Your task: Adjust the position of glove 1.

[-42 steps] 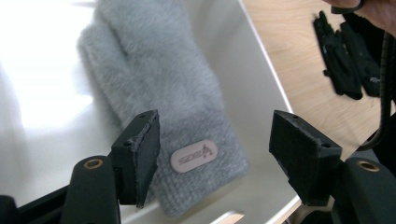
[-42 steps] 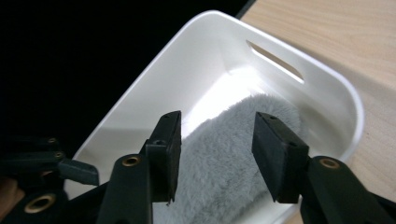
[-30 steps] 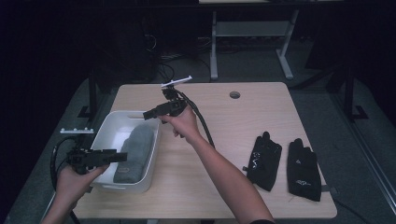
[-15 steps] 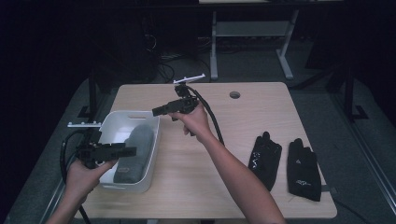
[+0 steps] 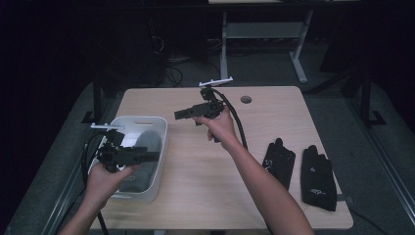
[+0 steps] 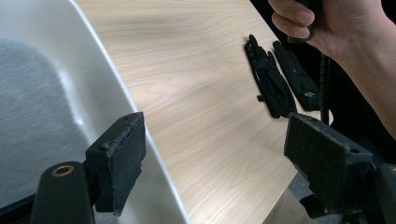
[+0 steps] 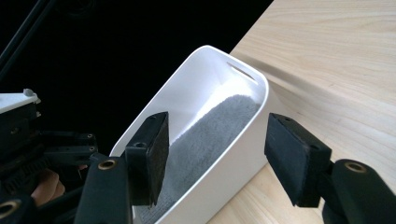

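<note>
So grey towel (image 5: pixel 139 147) lies in white bin (image 5: pixel 155 161) on tabletop (image 5: pixel 205 166); two black gloves (image 5: pixel 298 169) lie well apart, likely unpicked. Left gripper (image 6: pixel 215 158) and right gripper (image 7: pixel 215 158) fingers wide, empty.

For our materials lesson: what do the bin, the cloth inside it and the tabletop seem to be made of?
Bin: likely plastic, smooth white walls with a soft sheen and a moulded handle slot.
Cloth: grey fabric, fuzzy nap, perhaps terry or fleece.
Tabletop: pale wood or wood-look laminate, matte, with visible grain lines.
</note>
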Action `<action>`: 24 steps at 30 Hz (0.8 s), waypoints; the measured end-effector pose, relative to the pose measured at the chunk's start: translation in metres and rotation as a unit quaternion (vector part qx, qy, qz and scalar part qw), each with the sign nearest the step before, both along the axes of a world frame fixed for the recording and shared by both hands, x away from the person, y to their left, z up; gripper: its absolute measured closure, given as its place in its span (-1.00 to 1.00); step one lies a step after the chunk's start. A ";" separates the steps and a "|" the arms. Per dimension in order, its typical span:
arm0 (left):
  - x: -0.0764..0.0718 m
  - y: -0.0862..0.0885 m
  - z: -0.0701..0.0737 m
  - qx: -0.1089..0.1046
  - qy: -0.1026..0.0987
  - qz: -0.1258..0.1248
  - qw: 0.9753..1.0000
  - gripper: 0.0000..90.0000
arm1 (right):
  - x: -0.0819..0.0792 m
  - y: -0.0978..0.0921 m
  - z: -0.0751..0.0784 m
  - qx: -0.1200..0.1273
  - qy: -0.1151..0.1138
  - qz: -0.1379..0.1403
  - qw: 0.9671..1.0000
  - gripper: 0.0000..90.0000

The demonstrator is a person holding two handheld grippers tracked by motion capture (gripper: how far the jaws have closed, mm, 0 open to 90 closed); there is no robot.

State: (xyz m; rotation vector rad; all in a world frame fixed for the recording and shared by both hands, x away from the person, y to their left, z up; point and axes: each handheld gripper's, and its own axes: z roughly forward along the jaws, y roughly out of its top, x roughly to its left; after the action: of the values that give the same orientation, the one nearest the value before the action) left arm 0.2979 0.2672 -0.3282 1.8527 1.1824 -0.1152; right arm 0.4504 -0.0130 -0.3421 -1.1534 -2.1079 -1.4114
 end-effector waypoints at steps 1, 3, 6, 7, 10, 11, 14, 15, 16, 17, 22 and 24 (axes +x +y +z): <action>0.000 -0.002 0.000 0.002 -0.001 -0.004 1.000 -0.54 | 0.000 -0.002 0.000 -0.001 0.001 -0.001 1.000 -0.13; 0.001 -0.006 0.000 0.001 -0.003 -0.008 1.000 -0.54 | -0.001 -0.008 0.000 -0.001 0.001 -0.004 1.000 -0.13; 0.003 -0.013 0.000 0.003 -0.003 -0.014 1.000 -0.54 | -0.002 -0.016 0.000 -0.001 0.000 -0.009 1.000 -0.14; 0.003 -0.016 -0.001 0.002 -0.003 -0.016 1.000 -0.54 | -0.003 -0.019 0.001 -0.002 0.001 -0.010 1.000 -0.14; 0.005 -0.023 -0.001 0.001 -0.005 -0.023 1.000 -0.54 | -0.004 -0.027 0.002 -0.001 -0.001 -0.015 1.000 -0.14; 0.006 -0.026 -0.001 0.001 -0.006 -0.024 1.000 -0.54 | -0.004 -0.031 0.003 0.000 -0.001 -0.018 1.000 -0.14; 0.007 -0.034 -0.002 0.001 -0.008 -0.032 0.999 -0.54 | -0.006 -0.040 0.004 0.001 -0.004 -0.021 1.000 -0.14; 0.007 -0.036 -0.002 0.000 -0.008 -0.033 0.999 -0.54 | -0.006 -0.042 0.004 0.000 -0.003 -0.023 1.000 -0.15; 0.008 -0.040 -0.002 -0.001 -0.008 -0.035 0.999 -0.55 | -0.007 -0.044 0.004 -0.001 -0.004 -0.023 1.000 -0.14; 0.008 -0.042 -0.002 0.001 -0.009 -0.039 0.999 -0.55 | -0.008 -0.047 0.005 0.001 -0.001 -0.025 1.000 -0.15; 0.010 -0.054 -0.003 -0.001 -0.008 -0.049 0.999 -0.55 | -0.011 -0.060 0.003 0.003 -0.001 -0.031 1.000 -0.15; 0.010 -0.060 -0.004 -0.002 -0.007 -0.051 0.999 -0.55 | -0.012 -0.066 0.003 0.001 0.001 -0.032 0.999 -0.16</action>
State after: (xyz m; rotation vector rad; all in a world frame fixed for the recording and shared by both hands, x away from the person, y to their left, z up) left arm 0.3075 0.2072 -0.3319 1.9071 1.0775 -0.1620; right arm 0.4384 -0.0790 -0.3388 -1.2319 -2.0844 -1.4405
